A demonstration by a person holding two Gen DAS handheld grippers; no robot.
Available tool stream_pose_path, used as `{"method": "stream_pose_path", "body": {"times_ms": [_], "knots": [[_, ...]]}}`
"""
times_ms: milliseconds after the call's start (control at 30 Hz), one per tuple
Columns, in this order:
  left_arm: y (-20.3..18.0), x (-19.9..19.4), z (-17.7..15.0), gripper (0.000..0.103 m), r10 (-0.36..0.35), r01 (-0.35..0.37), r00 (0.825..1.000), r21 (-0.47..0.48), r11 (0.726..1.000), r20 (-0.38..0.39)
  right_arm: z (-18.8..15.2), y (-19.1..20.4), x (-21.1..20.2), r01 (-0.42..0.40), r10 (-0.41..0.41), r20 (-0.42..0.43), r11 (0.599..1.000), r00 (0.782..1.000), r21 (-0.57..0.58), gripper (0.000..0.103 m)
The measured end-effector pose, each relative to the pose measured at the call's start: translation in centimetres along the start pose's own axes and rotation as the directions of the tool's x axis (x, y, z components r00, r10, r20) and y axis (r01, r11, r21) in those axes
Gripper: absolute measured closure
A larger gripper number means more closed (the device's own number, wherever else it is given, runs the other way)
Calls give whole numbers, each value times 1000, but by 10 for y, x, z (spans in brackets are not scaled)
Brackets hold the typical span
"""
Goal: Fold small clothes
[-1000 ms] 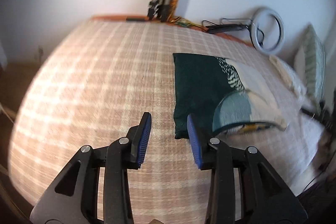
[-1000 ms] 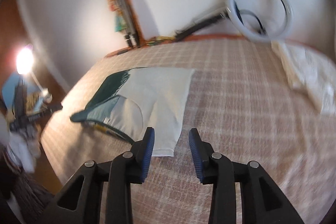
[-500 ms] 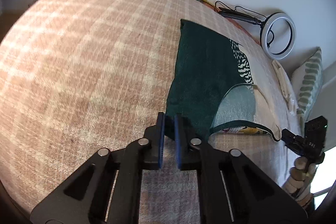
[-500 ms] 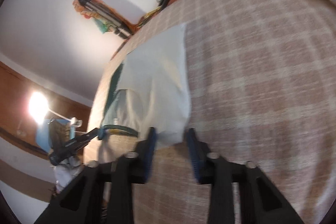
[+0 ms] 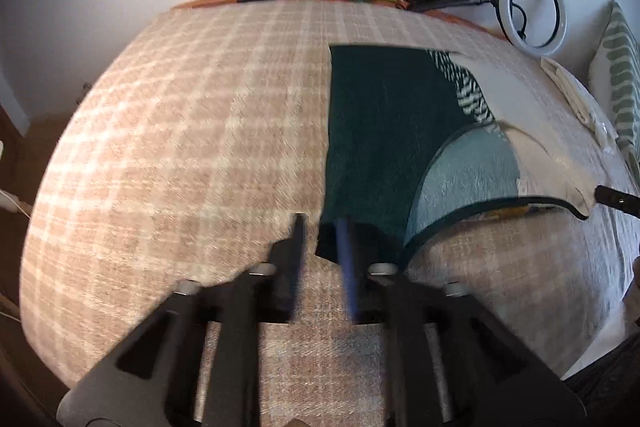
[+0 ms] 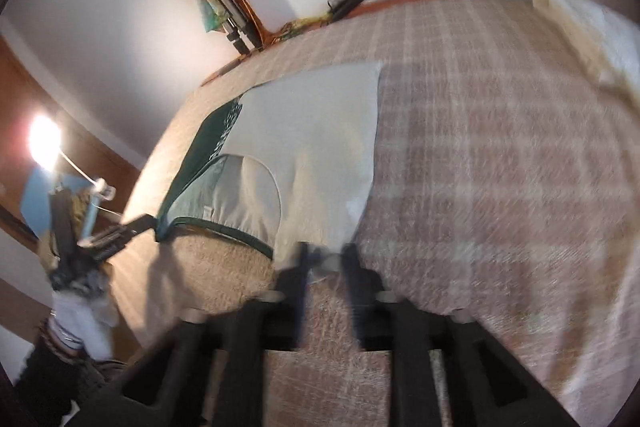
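Garment (image 5: 380,131) corner between left tool (image 5: 322,247) tips

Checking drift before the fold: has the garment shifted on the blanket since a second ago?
Cannot tell: the garment lies flat beside the ring light as before, but the camera moved.

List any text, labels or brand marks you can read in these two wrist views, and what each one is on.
None can be read.
Small top: a pale tag-like patch by the neckline, too small and blurred to tell if it bears text.
Ring light: no marking visible.
Plaid blanket: pattern only, no text.
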State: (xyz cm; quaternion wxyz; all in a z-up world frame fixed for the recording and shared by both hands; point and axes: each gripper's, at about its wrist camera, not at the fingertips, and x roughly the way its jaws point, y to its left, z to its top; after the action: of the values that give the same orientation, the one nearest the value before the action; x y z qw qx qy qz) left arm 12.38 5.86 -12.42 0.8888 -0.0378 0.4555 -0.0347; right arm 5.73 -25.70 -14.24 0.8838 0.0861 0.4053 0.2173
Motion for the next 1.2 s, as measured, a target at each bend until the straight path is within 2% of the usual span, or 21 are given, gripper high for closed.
{"method": "stream_pose_path", "body": {"times_ms": [67,200,333,400,467,533,600,833,1067,1200], "knots": [[0,-13,3,66,7,-7,999,-2,1000,38,6,9,-14,38,-35,59,998,998,-42,67],[-14,-35,12,66,1,-2,991,9,1000,131,24,32,-33,38,-13,180,991,984,-132,67],[-41,-27,20,71,-42,39,989,22,999,138,48,57,-20,-6,45,209,983,977,-184,68],[-54,-16,25,71,-58,54,991,39,998,124,58,70,-5,-34,73,193,979,978,-200,68],[-64,-10,27,71,-71,67,991,41,997,112,70,79,14,-26,66,189,979,980,-204,67],[-74,-6,29,71,-75,70,991,51,996,107,80,85,32,-18,55,174,977,983,-211,71],[-80,0,31,71,-80,74,992,58,996,99,92,86,48,-45,75,138,977,988,-209,82],[-85,28,30,71,-93,91,995,61,994,38,122,89,108,-77,88,60,982,994,-170,89],[-86,48,26,71,-98,99,995,70,993,-18,124,89,149,-14,14,-2,983,1000,-184,90],[-86,48,24,71,-97,98,995,92,991,-19,121,85,164,39,-49,-48,982,998,-187,90]]}}
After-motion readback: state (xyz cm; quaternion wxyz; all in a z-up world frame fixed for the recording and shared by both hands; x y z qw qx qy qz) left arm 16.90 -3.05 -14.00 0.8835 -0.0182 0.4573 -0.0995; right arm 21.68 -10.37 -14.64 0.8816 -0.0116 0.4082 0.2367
